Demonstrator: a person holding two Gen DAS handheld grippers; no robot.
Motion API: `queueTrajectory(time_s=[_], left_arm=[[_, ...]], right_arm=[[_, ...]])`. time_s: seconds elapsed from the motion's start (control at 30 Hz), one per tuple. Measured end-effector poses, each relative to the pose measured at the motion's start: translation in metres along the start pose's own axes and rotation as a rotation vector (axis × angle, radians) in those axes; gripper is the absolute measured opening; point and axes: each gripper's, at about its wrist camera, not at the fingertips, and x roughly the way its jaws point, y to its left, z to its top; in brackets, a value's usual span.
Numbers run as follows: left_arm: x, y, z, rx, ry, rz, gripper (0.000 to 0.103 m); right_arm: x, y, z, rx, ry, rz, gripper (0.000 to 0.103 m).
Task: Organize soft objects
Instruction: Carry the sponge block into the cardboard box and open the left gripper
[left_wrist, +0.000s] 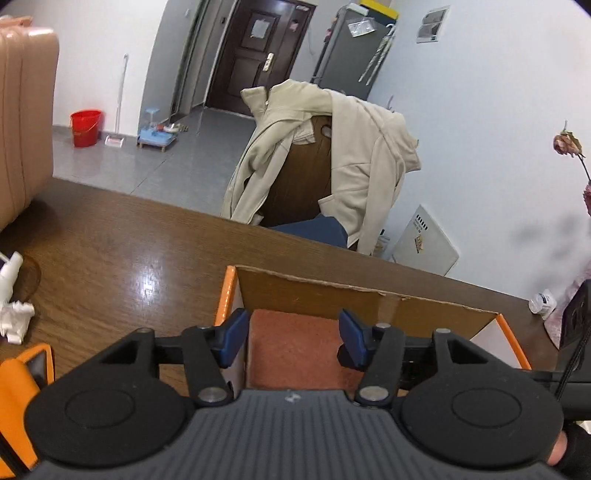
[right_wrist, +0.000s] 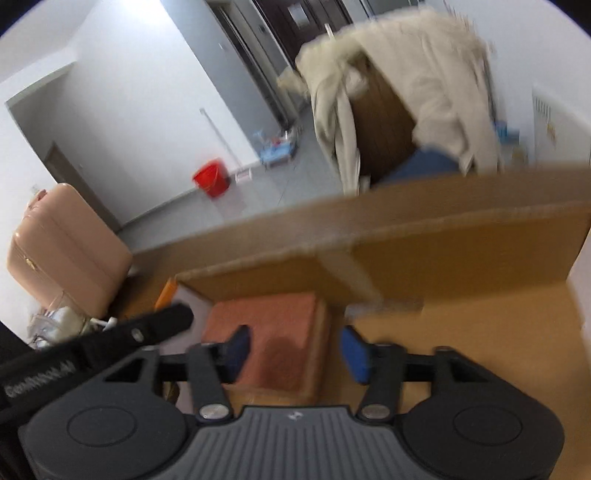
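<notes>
A rust-red folded soft cloth (left_wrist: 295, 347) lies at the left end inside an open cardboard box (left_wrist: 332, 291) with orange outer sides. My left gripper (left_wrist: 293, 338) is open, its blue pads to either side above the cloth, not touching it. In the blurred right wrist view the same cloth (right_wrist: 273, 332) lies in the box (right_wrist: 461, 254). My right gripper (right_wrist: 295, 350) is open over the cloth's right part. The left tool's black arm (right_wrist: 110, 343) crosses at the lower left.
The box stands on a brown wooden table (left_wrist: 122, 240). White crumpled items (left_wrist: 14, 317) and an orange object (left_wrist: 18, 387) lie at the table's left. A pink suitcase (left_wrist: 22, 122) stands at the left. A chair draped with a beige jacket (left_wrist: 332, 155) is behind the table.
</notes>
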Motion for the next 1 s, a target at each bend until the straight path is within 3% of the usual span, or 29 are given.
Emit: queueTrajectory(time_s=[0.17, 0.27, 0.37, 0.4, 0.53, 0.77, 1.0], left_arm=[[-0.012, -0.003, 0.000, 0.003, -0.074, -0.016, 0.061], [-0.034, -0.008, 0.000, 0.035, -0.093, -0.045, 0.073], [-0.079, -0.019, 0.003, 0.098, -0.171, -0.049, 0.077], [-0.096, -0.021, 0.004, 0.106, -0.196, -0.044, 0.085], [-0.158, -0.029, -0.001, 0.131, -0.258, -0.022, 0.087], [-0.251, -0.034, -0.053, 0.182, -0.345, 0.054, 0.096], [-0.321, -0.046, -0.121, 0.256, -0.434, 0.069, 0.103]], right_arm=[[-0.019, 0.009, -0.004, -0.039, -0.086, -0.010, 0.060], [-0.045, 0.020, 0.004, -0.063, -0.135, -0.055, 0.063], [-0.084, 0.030, 0.012, -0.070, -0.178, -0.054, 0.070], [-0.099, 0.033, 0.013, -0.071, -0.194, -0.045, 0.071], [-0.156, 0.037, 0.010, -0.144, -0.218, -0.046, 0.083], [-0.266, 0.031, -0.054, -0.318, -0.287, -0.090, 0.088], [-0.330, 0.009, -0.132, -0.317, -0.311, -0.055, 0.089]])
